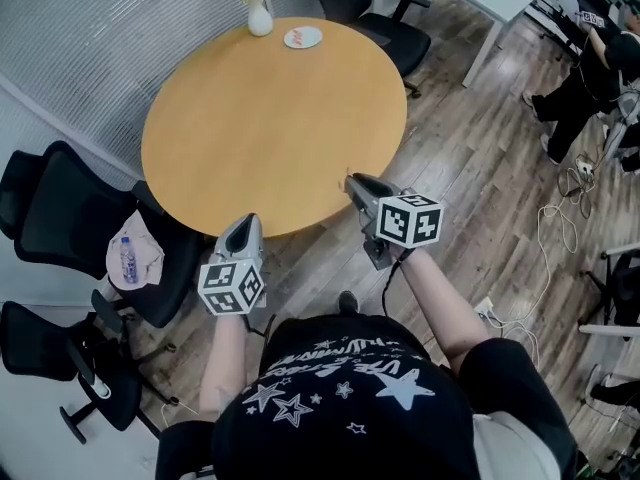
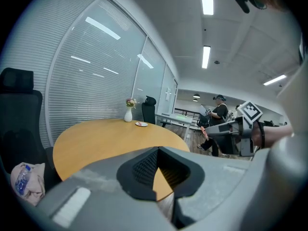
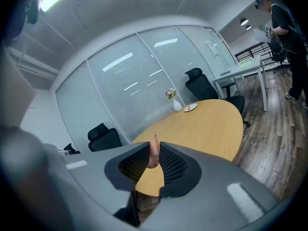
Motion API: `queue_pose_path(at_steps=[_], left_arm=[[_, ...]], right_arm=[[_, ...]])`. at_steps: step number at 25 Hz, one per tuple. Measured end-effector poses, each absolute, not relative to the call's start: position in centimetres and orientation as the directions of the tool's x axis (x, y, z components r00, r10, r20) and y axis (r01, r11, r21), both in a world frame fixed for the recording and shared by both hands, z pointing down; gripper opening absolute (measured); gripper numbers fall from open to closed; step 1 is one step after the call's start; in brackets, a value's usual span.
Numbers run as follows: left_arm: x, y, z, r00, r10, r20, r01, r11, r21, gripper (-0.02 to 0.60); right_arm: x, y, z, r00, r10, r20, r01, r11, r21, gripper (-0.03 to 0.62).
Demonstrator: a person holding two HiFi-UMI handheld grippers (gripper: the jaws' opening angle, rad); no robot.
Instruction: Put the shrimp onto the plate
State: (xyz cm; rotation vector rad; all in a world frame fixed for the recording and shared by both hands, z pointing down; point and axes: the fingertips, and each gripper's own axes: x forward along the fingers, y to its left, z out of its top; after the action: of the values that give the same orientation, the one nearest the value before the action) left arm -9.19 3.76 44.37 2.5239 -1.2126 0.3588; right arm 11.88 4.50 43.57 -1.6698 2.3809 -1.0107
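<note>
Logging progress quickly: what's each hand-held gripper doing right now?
Left hand-held gripper: closed, empty.
Right hand-held gripper: closed on the shrimp.

Honey-tan desk (image 1: 270,128). At its 12 o'clock edge, a white vase (image 1: 260,18) and a white plate (image 1: 303,37) with red marks. Pale pink shrimp (image 3: 153,154). Left gripper (image 1: 249,220) and right gripper (image 1: 352,178) are grey, with black-and-white marker cubes (image 1: 232,286). Floor (image 1: 480,168) is brown planks. Chairs (image 1: 60,208) are black.

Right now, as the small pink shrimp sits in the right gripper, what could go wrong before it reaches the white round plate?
The right gripper holds the shrimp at its jaw tips; it may slip. The plate lies across the round wooden table, beside a white flower vase that a long reach could topple.
</note>
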Motion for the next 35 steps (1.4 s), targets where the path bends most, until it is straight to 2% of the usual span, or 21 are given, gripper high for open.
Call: queue_pose_path(at_steps=[15,24,35], left_arm=[[-6.3,-3.1,44.2,0.589,-0.725,0.356,-0.804,-0.568,0.174,0.001],[-5.2,-13.1,44.4,0.625,-0.705,0.335,-0.779,-0.594,0.202,0.002],[-5.2,-25.3,40.6,0.676,-0.674,0.298,-0.735,-0.647,0.205,0.001]], right_arm=[[17.2,-1.6,45.1,-0.378,-0.866,0.326,-0.821,0.151,-0.551,0.066],[19.5,-9.9,45.0,-0.314,-0.88,0.356,-0.851,0.094,-0.517,0.066],[20.8,-22.3,42.0,-0.255,-0.892,0.373,-0.904,0.083,-0.418,0.066]])
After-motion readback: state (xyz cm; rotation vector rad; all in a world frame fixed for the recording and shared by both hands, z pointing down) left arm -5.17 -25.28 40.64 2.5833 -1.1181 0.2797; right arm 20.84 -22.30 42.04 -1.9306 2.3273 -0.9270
